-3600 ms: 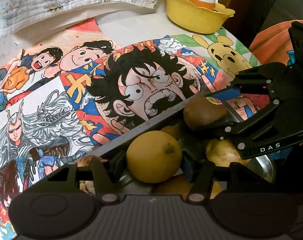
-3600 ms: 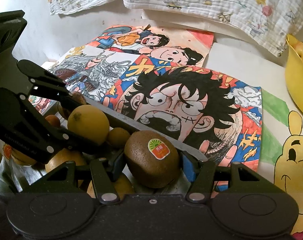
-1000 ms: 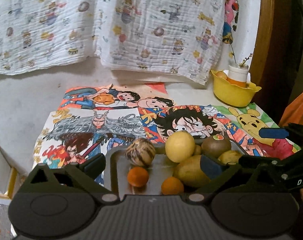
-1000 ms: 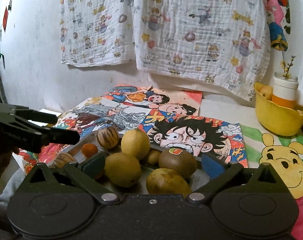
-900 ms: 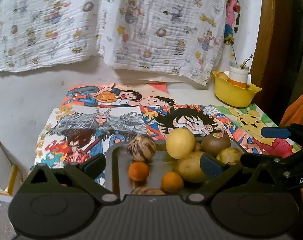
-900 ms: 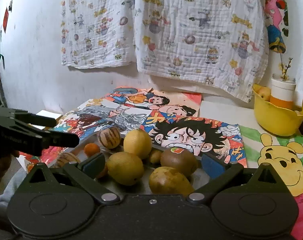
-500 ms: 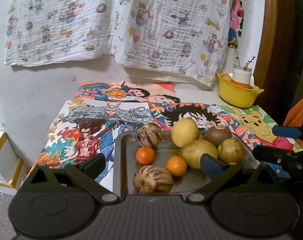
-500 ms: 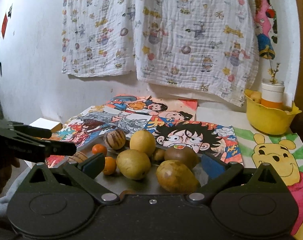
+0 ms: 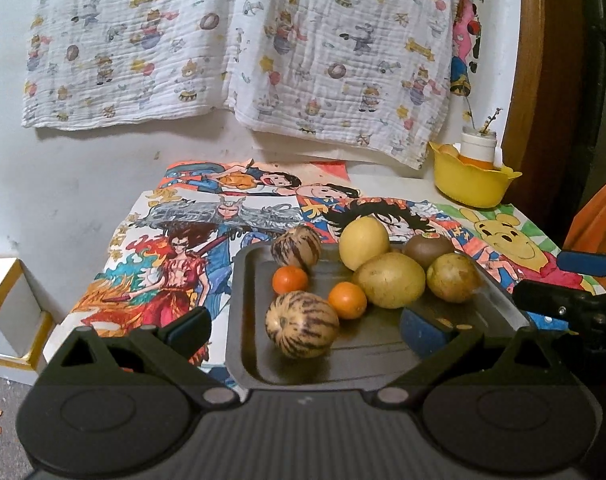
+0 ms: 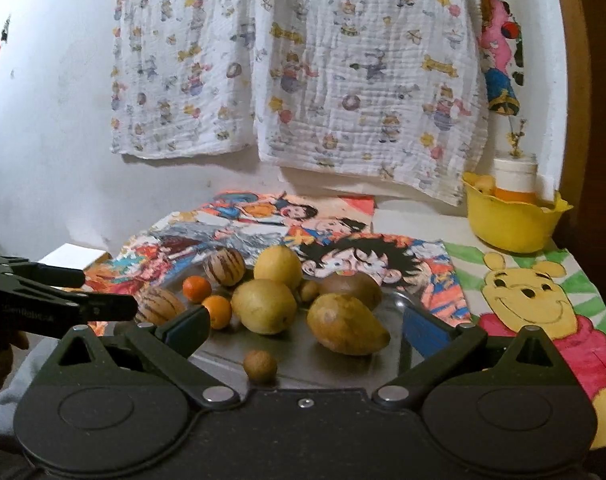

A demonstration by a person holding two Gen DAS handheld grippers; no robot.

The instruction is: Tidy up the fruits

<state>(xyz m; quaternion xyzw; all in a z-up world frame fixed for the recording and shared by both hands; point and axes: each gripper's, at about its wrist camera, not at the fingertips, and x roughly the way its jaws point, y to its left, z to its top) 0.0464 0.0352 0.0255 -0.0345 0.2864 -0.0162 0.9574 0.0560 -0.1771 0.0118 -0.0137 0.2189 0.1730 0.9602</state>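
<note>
A dark metal tray [image 9: 239, 300] sits at the table's near edge and holds several fruits. Among them are two striped melons [image 9: 302, 325], two small oranges [image 9: 347, 300], a round yellow fruit [image 9: 363, 237], a brown kiwi [image 9: 429, 248] and a larger yellow fruit [image 9: 391, 280]. The right wrist view adds a mango-like fruit [image 10: 347, 324] and a small brown fruit [image 10: 260, 366]. My left gripper [image 9: 305, 328] is open over the tray's near rim, holding nothing. My right gripper [image 10: 305, 326] is also open and empty, drawn back from the tray [image 10: 303, 354].
Cartoon posters [image 9: 191, 240] cover the tabletop. A yellow bowl [image 9: 473, 188] holding a white and orange jar stands at the back right. Patterned cloth [image 9: 239, 52] hangs on the wall. A white box with yellow trim [image 9: 7, 312] sits lower left, beyond the table edge.
Earlier the left gripper was shut on the round yellow fruit and the right on the kiwi; both fruits now lie on the tray. Both grippers opened and pulled back and up.
</note>
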